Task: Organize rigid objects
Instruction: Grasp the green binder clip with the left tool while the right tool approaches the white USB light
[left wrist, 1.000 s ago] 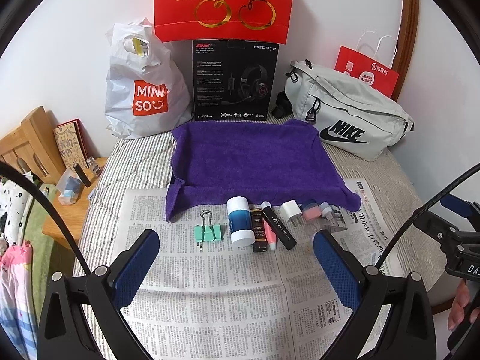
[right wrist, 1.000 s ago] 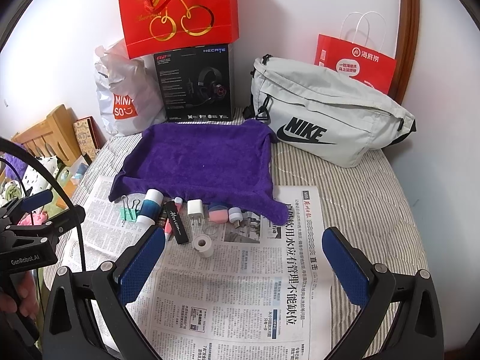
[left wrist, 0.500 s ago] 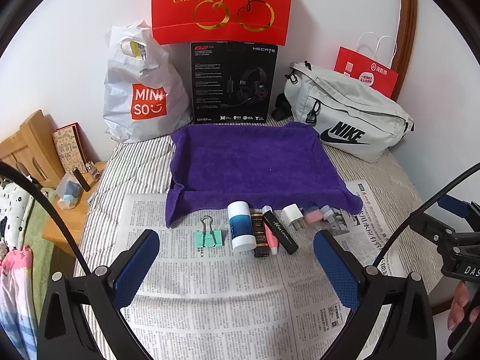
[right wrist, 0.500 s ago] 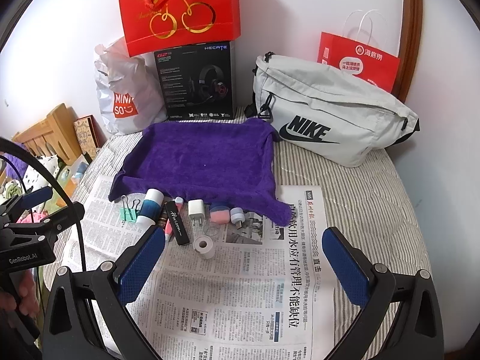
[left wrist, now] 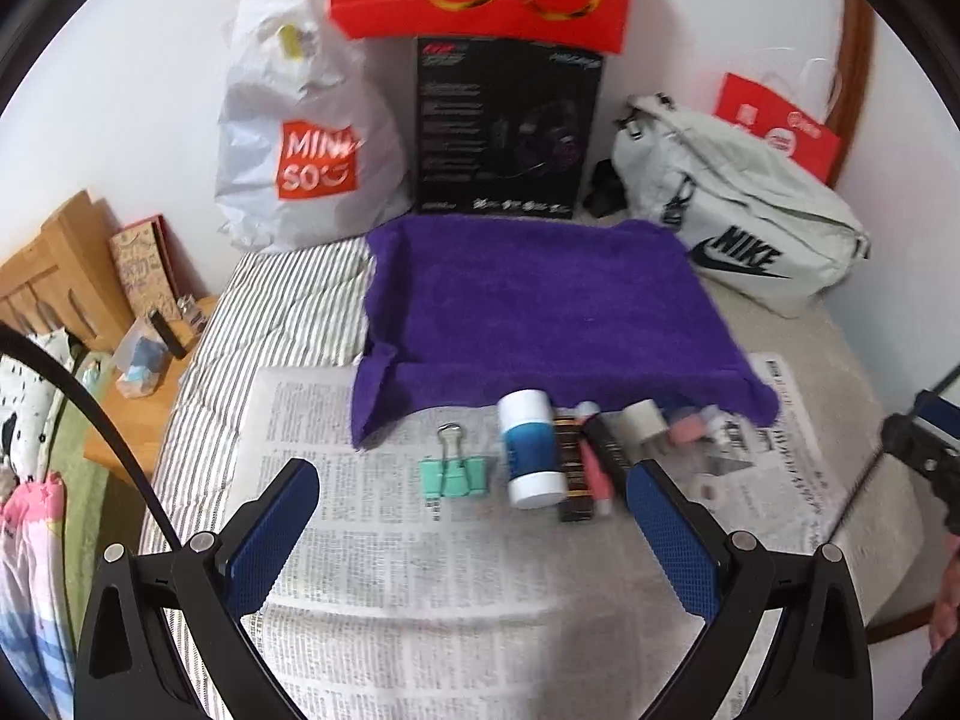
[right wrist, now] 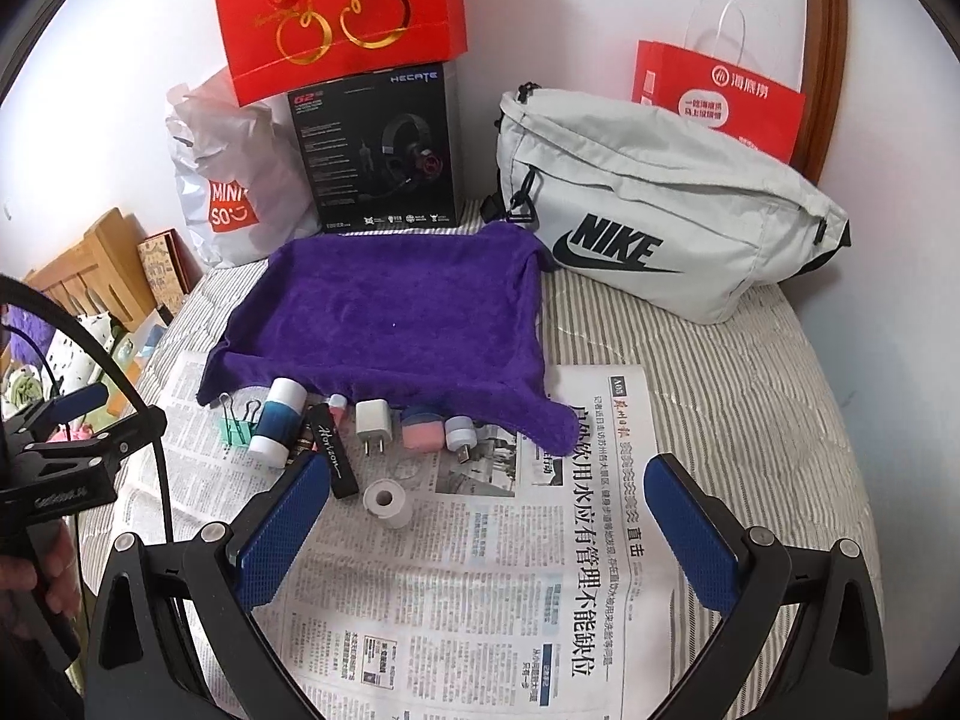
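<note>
Along the near edge of the purple towel [right wrist: 390, 324], small things lie in a row on the newspaper [right wrist: 480, 570]: a green clip [left wrist: 454, 476], a white and blue tube [left wrist: 528, 450], a white plug [right wrist: 372, 420]. Both the left tongs [left wrist: 474, 516] and right tongs [right wrist: 489, 516] hang wide apart, holding nothing.

White wall [right wrist: 570, 12], striped bedding [right wrist: 720, 372], wooden furniture [left wrist: 48, 276], possibly a headboard
</note>
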Tool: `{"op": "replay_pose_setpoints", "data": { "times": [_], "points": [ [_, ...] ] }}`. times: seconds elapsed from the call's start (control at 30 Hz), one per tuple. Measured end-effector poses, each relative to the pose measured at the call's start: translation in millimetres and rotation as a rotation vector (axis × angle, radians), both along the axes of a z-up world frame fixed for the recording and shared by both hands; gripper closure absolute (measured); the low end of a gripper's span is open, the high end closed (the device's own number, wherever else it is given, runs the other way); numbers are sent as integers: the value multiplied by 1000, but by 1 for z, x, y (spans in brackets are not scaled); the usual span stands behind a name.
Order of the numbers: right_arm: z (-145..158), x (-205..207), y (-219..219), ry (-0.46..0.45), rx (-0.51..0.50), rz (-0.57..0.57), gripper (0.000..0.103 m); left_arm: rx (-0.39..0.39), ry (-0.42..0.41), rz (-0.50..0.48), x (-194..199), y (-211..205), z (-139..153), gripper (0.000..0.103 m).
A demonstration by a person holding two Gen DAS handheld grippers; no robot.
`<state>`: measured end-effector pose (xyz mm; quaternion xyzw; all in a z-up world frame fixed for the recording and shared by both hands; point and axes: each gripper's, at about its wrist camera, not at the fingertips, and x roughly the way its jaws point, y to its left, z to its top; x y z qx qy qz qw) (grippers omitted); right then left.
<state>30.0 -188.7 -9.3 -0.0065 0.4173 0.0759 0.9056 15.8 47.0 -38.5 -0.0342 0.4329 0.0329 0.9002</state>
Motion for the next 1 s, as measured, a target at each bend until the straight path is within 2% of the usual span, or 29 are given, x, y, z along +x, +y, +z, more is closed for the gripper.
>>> {"op": "replay_pose_setpoints", "data": {
  "times": [0.3,0.5,0.7,0.83,0.9,0.97,1.0],
  "points": [
    [-17,15,-1,12,-23,11,0,-7,67,25,27,22,-49,1],
    [-27,21,0,19,-41,22,0,29,104,13,44,26,-83,5],
    [-41,32,2,50,-58,26,0,-3,129,12,56,29,-104,9],
    [-47,37,1,57,-72,23,0,-11,120,45,59,31,-109,19],
    [-51,40,1,65,-77,22,0,28,104,37,56,27,-110,21],
    [-55,43,0,71,-74,23,0,40,85,16,56,24,-108,33],
    [-58,45,-1,71,-69,22,0,31,76,11,55,23,-107,35]
  ]
}}
